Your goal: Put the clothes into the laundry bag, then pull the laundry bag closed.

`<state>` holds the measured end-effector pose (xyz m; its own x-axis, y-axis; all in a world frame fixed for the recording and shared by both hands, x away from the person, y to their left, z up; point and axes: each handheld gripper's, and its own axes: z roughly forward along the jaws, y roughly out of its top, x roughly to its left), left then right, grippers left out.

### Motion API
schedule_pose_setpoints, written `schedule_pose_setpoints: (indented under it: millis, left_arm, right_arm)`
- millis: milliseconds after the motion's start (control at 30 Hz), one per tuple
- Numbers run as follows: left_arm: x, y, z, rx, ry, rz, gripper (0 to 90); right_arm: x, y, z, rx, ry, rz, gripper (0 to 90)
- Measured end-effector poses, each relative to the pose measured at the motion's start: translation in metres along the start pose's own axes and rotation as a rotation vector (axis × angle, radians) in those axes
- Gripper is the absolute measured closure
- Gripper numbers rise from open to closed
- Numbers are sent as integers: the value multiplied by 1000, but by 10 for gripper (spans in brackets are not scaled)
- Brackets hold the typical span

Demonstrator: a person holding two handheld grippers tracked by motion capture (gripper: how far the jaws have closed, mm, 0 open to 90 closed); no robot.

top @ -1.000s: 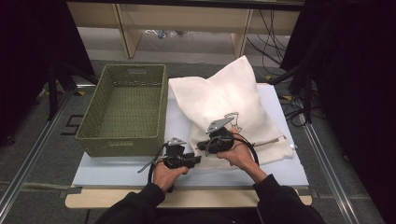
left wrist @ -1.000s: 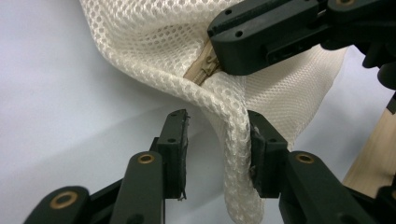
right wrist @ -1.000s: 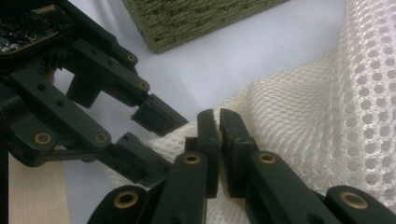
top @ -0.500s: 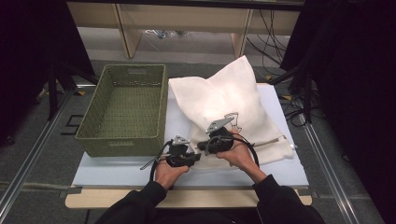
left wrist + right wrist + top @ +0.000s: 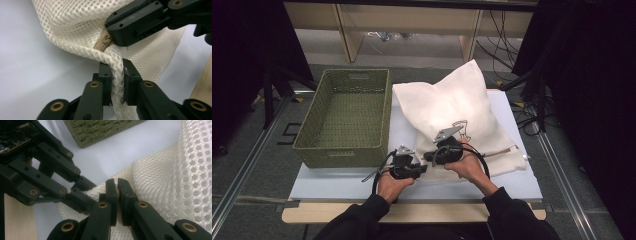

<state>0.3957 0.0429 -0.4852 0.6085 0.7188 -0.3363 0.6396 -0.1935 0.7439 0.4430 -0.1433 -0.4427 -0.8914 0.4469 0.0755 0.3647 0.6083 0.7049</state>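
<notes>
While both grippers pinch the limp mesh bag (image 5: pixel 75 27), left gripper (image 5: pixel 117 75) gathering cloth, right gripper (image 5: pixel 117 185) at the zipper (image 5: pixel 103 44), keep 2 holds close.

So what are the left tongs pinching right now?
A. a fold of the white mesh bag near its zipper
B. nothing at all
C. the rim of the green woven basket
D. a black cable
A: in the left gripper view the left tongs squeeze a fold of the white mesh bag just below its zipper, while the green basket sits apart, untouched.
</notes>
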Motion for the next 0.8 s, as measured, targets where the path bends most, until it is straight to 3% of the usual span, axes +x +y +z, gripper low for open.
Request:
schedule_pose_setpoints:
  millis: [100,167,200,300,500,667,800]
  left_arm:
    - [2,1,2,-8,-14,-26,737]
    - [7,2,1,-19,-8,-19,715]
    - [8,3,1,-23,-20,-40,708]
    - [10,3,1,-25,-30,-33,704]
    - [8,2,0,-2,-13,-2,830]
    - [4,2,-2,8,4,48,838]
    - [3,2,-3,-4,3,43,837]
  right_arm:
    - [1,0,1,4,-4,-1,883]
    - [2,0,0,7,-13,-2,882]
    - [2,1,0,3,-17,-8,882]
    - [2,1,0,6,-9,-5,883]
    - [2,1,0,5,-14,-7,883]
    - [4,0,-1,-2,-11,-15,883]
    - [5,1,-2,1,-10,-21,882]
